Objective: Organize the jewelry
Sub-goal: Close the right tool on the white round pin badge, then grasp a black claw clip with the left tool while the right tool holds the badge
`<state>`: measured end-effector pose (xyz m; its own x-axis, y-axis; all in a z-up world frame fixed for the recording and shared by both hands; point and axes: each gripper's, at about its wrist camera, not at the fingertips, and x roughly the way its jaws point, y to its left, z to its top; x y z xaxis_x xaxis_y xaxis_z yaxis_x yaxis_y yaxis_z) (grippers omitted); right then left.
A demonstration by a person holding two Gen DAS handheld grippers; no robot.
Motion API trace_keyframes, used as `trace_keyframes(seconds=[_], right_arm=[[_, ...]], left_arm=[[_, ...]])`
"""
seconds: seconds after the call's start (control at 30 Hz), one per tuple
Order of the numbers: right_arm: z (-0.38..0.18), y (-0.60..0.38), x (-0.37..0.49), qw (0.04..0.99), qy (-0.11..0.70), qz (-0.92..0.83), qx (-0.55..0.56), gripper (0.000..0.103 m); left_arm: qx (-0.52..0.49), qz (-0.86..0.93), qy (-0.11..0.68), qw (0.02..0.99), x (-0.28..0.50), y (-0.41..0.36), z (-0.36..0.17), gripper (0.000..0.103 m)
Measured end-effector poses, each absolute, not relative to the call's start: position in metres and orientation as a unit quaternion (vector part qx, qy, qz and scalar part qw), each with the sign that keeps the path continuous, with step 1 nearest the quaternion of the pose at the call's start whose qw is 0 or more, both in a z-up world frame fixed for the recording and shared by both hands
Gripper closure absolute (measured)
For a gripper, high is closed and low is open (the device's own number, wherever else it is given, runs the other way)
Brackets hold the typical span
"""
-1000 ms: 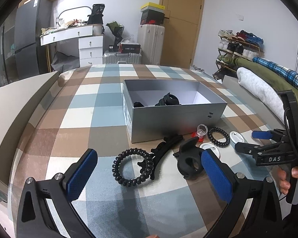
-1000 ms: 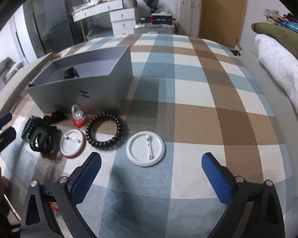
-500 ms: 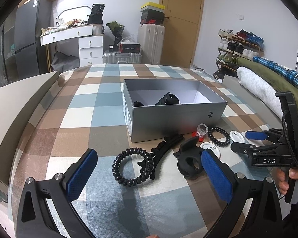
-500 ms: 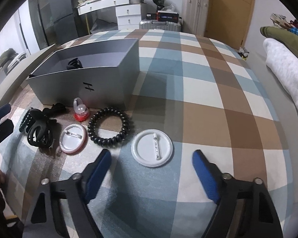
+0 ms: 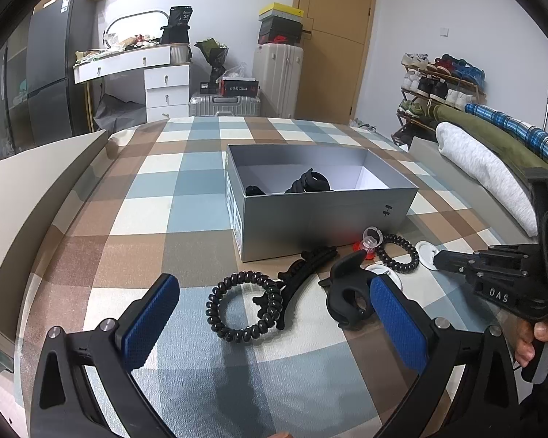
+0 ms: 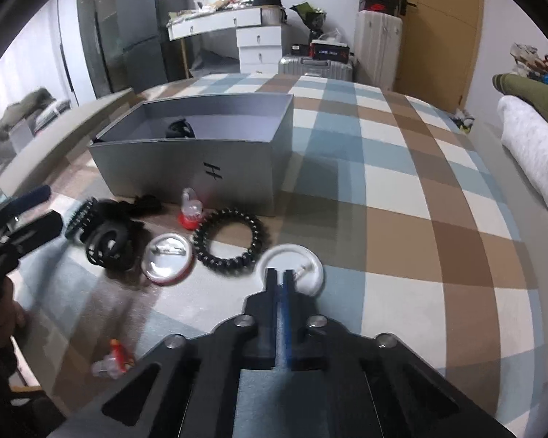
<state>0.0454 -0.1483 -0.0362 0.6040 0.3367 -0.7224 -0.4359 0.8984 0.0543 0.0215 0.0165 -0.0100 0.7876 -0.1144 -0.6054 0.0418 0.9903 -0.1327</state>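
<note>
A grey open box (image 5: 325,215) (image 6: 201,157) stands on the checked cloth with black hair clips inside. In front of it lie a black coil hair tie (image 5: 243,306), a long black clip (image 5: 307,266), a black claw clip (image 5: 347,292) (image 6: 106,241), a second coil tie (image 6: 228,242) (image 5: 398,252), a red-rimmed pin badge (image 6: 168,259), a white pin badge (image 6: 292,266) (image 5: 425,252) and a small red-and-clear clip (image 6: 190,210). My left gripper (image 5: 270,314) is open above the first coil tie. My right gripper (image 6: 280,277) (image 5: 436,260) has its jaws together at the near edge of the white badge.
Another small red-and-clear clip (image 6: 113,361) lies near the cloth's front edge. A rolled grey blanket (image 5: 486,171) lies on the right. A beige board (image 5: 36,189) runs along the left edge. Suitcases (image 5: 277,80) and a dresser (image 5: 164,84) stand behind.
My right gripper has closed from wide open to jaws together and moved forward and down to the white badge. The left gripper has stayed still and open.
</note>
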Motion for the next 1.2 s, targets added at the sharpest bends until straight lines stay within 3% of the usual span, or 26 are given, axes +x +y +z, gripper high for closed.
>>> trace_keyframes(seconds=[0.23, 0.33, 0.37, 0.63, 0.73, 1.2], right_arm=[[-0.038, -0.152, 0.047, 0.892, 0.393, 0.218, -0.06, 0.096], [-0.038, -0.155, 0.049, 0.892, 0.397, 0.211, -0.051, 0.053], [-0.038, -0.155, 0.05, 0.892, 0.395, 0.214, -0.048, 0.049], [-0.042, -0.138, 0.065, 0.888, 0.407, 0.201, -0.073, 0.05], [-0.042, -0.139, 0.066, 0.889, 0.405, 0.201, -0.073, 0.061], [-0.024, -0.146, 0.039, 0.896, 0.357, 0.263, -0.024, 0.061]], left_arm=[[-0.051, -0.041, 0.323, 0.944, 0.021, 0.017, -0.01, 0.001], [-0.051, -0.042, 0.323, 0.944, 0.021, 0.016, -0.01, 0.001], [-0.052, -0.042, 0.323, 0.944, 0.021, 0.016, -0.01, 0.001], [-0.05, -0.041, 0.323, 0.944, 0.021, 0.015, -0.01, 0.001], [-0.049, -0.041, 0.323, 0.944, 0.021, 0.014, -0.009, 0.001], [-0.044, -0.05, 0.32, 0.945, 0.019, 0.01, -0.007, 0.001]])
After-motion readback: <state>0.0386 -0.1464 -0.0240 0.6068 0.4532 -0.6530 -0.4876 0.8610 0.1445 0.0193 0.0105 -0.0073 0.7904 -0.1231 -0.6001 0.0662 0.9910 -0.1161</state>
